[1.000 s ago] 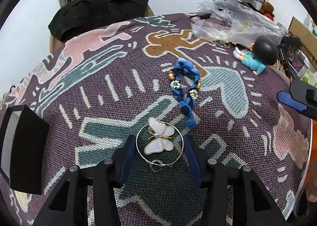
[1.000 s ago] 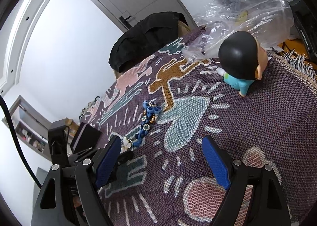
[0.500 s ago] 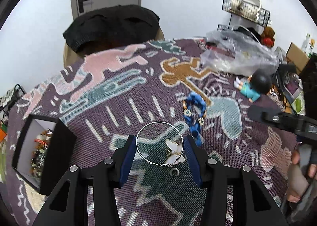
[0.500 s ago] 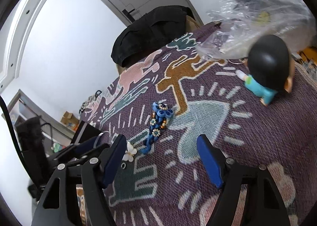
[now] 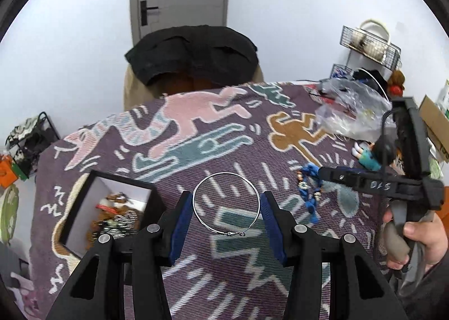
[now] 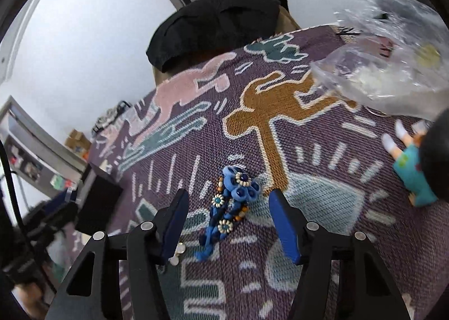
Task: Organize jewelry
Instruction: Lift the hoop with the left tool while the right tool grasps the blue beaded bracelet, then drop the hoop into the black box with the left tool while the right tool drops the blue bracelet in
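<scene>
My left gripper [image 5: 226,207] is shut on a thin silver hoop [image 5: 196,207], held between its blue pads above the patterned cloth. An open black jewelry box [image 5: 84,185] with several pieces inside sits to its lower left. My right gripper [image 6: 228,209] is open and empty, with a blue beaded bracelet [image 6: 234,193] lying on the cloth between its fingers. The bracelet also shows in the left wrist view [image 5: 308,193], partly behind the right gripper. A small pale butterfly piece [image 6: 177,254] lies by the right gripper's left finger.
A doll with black hair [image 6: 415,174] lies at the right. A crumpled clear plastic bag [image 6: 387,67] sits at the far right of the cloth. A chair with a black garment [image 5: 193,53] stands behind the table. The box also shows in the right wrist view [image 6: 98,202].
My left gripper lifted the hoop off the cloth and swung left toward the box; the butterfly piece stayed on the cloth. My right gripper moved in over the blue bracelet.
</scene>
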`<state>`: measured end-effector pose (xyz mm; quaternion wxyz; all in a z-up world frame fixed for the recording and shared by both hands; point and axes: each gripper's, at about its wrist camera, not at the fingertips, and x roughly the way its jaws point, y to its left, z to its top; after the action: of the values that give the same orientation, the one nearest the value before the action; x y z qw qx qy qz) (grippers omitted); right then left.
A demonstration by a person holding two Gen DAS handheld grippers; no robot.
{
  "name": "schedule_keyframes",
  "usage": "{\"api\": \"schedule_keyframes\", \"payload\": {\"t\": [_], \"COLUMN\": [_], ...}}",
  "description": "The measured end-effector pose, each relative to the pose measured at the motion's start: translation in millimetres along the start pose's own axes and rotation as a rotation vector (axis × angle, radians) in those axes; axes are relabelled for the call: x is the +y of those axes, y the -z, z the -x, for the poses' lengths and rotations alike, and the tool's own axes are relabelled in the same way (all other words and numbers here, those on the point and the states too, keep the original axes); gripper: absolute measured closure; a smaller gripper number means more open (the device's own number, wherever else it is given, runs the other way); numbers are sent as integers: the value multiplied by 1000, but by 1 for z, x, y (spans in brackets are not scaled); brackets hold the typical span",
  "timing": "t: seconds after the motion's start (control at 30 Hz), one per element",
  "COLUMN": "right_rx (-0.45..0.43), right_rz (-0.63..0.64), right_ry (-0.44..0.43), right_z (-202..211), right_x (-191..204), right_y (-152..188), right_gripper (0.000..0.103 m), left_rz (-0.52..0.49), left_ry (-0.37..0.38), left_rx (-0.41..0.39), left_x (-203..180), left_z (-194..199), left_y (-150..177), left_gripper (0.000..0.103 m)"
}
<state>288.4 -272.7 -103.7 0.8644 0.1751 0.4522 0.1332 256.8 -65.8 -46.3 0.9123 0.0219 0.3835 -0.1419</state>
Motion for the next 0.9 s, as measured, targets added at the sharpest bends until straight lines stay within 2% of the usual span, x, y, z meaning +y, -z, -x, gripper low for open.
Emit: {"api": "schedule_keyframes", "payload": {"t": [0.07, 0.17, 0.27, 0.43, 0.9], "right_rx": [18, 51, 25, -24, -100], "right_rz": [40, 57, 36, 38, 100], "right_ry": [38, 94, 70, 25, -80], "right_z": [-14, -32, -26, -7, 30], "right_x": [6, 5, -4, 5, 61], "right_y": [-3, -4, -4, -6, -17], "right_gripper": [45, 86, 87, 87, 87], "left_rz": [20, 48, 84, 139, 201], "left_ry": [-9, -25, -49, -68, -96], "left_rx": [-3, -12, -30, -39, -13], "left_x": [10, 27, 48, 75, 107], "left_z": [3, 9, 17, 21, 5], "left_y": [0, 0, 0, 2, 12], "left_gripper": [52, 52, 52, 52, 51]}}
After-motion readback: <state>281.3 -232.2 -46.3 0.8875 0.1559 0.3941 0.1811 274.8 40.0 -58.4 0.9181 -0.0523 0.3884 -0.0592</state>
